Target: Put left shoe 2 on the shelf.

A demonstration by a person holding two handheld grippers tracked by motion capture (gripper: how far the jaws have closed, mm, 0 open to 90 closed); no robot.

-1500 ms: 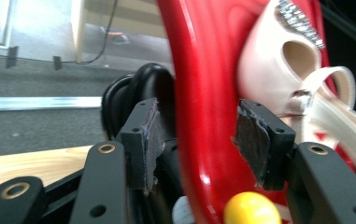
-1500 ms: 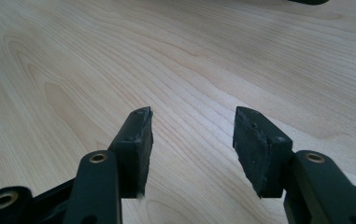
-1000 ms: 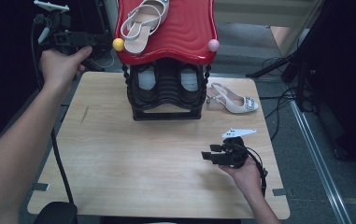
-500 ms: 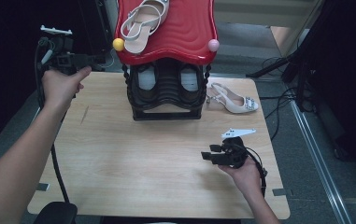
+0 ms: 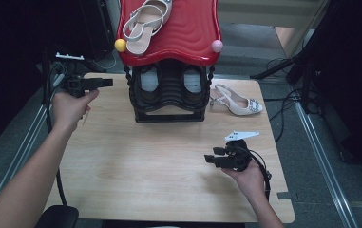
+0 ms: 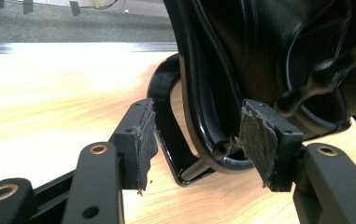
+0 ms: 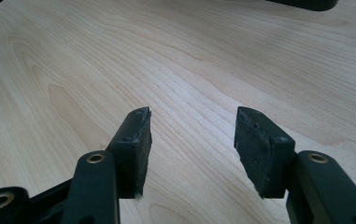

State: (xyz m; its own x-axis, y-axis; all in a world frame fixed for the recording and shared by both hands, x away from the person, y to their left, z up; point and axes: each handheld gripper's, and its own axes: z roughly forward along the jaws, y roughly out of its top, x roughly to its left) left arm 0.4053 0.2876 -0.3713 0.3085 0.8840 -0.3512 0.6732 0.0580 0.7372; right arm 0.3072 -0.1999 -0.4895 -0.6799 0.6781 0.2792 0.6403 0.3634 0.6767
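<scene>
On pale wood table [image 5: 121, 161]: black shoe rack [image 5: 169, 95], red top; both tools wide, empty.

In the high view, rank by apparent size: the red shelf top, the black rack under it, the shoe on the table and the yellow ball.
1. red shelf top
2. black rack, close behind; the top hides part of it
3. shoe on the table
4. yellow ball

You are working over a pale wood-grain table [image 5: 136, 161] with a smooth, matt face. The black rack [image 6: 203, 93] is shining like glossy plastic, its red top [image 5: 188, 28] rippled and glossy too. Your left gripper [image 6: 196, 135] is showing rough, frayed pads [image 6: 255, 135], perhaps rubber, on matt black plastic.
</scene>
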